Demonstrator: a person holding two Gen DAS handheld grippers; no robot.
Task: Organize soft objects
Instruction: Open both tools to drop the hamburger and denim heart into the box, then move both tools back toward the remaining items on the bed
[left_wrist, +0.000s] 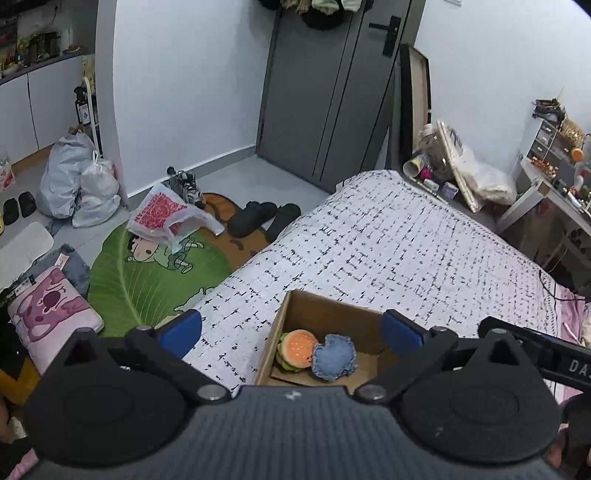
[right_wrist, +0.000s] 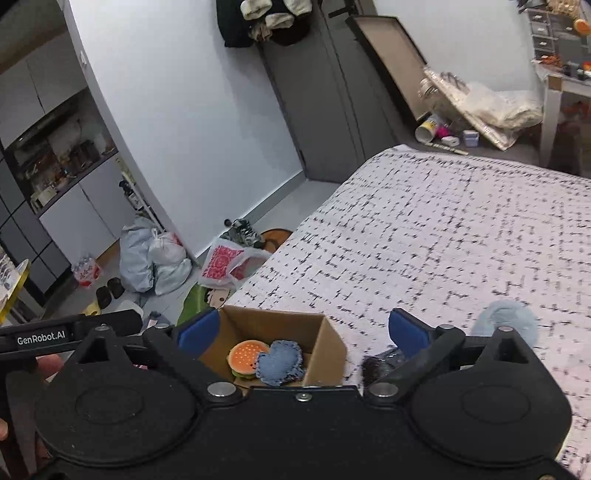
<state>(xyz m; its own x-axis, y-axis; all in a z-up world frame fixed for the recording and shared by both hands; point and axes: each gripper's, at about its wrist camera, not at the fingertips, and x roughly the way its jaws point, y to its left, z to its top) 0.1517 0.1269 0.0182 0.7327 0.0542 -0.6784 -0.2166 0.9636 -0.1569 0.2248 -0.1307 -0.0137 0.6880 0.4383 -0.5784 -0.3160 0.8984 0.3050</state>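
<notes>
Both claws, left claw (left_wrist: 291, 328) and right claw (right_wrist: 303, 328), spread wide, empty. Between their fingers: open cardboard box (left_wrist: 325, 314), plush round burger (left_wrist: 297, 349) touching frayed denim heart (left_wrist: 334, 356), lobes pointing away.

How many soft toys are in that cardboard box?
2: a plush hamburger on the left and a denim heart cushion touching it on the right, inside the cardboard box. The near wall may hide others.

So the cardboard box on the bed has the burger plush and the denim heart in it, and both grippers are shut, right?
Not quite. The cardboard box does hold the burger plush and denim heart, but both wrist views show the left gripper and right gripper open.
</notes>
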